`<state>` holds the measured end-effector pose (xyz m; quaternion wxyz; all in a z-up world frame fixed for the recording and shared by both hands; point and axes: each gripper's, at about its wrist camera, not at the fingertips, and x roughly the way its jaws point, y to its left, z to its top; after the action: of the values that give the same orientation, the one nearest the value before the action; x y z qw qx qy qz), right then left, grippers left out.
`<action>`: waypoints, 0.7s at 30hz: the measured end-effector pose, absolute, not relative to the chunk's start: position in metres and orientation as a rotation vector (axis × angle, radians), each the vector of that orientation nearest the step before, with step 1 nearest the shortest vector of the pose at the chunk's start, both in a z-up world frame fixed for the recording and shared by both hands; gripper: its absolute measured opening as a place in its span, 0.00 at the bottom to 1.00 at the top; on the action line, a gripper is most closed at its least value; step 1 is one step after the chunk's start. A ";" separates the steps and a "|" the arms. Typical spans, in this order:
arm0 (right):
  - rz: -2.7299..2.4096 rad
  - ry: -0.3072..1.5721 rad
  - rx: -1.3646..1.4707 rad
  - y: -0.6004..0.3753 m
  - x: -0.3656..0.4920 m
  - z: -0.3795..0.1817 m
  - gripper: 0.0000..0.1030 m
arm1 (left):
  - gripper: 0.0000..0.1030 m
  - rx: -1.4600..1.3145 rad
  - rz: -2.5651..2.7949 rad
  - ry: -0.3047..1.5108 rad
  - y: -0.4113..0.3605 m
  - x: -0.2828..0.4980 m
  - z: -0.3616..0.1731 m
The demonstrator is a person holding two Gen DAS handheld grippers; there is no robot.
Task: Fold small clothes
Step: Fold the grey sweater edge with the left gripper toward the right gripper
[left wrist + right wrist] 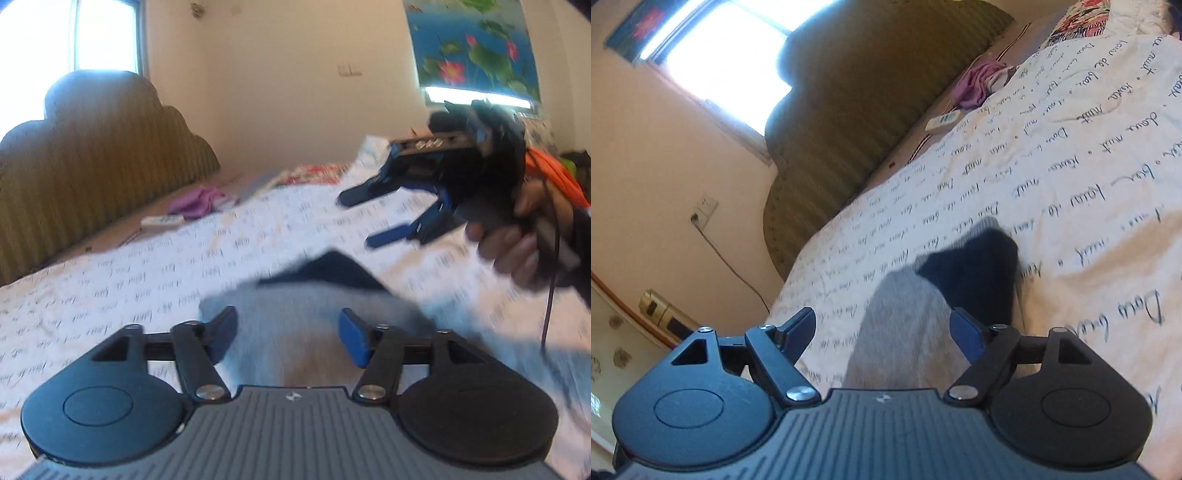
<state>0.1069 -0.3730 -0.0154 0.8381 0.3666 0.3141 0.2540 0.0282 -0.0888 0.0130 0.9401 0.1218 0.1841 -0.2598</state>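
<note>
A small grey garment (295, 306) with a dark navy part (328, 271) lies on the white bedspread (129, 280) printed with script. My left gripper (290, 334) hovers just over its near end, open; the cloth shows in the gap but neither pad presses on it. Further right, a hand holds my right gripper (356, 221) above the bed, open and empty. In the right wrist view the same garment (901, 325) runs away from my right gripper (882, 328), its navy part (975, 273) at the far end, with the jaws spread wide above it.
An olive ribbed headboard (92, 166) stands along the bed's far side. Near it lie a purple cloth (195, 201) and a white remote (162, 221). Orange fabric (550, 173) sits behind the right hand. A wall socket with a hanging cable (705, 210) is left of the bed.
</note>
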 end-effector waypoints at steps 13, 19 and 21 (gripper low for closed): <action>0.412 0.849 0.654 -0.335 0.207 -0.084 0.75 | 0.59 0.293 -0.481 0.502 -0.152 0.097 -0.071; 0.396 0.791 0.712 -0.347 0.188 -0.059 0.77 | 0.63 0.101 -0.551 0.477 -0.106 0.090 -0.029; 0.421 0.727 0.731 -0.362 0.167 -0.049 0.77 | 0.80 -0.029 -0.536 0.450 -0.077 0.090 -0.014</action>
<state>0.1668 -0.3619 -0.0490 0.8489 0.3468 0.3451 0.1999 0.0898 -0.0772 -0.0140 0.9394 -0.0141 0.2203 -0.2624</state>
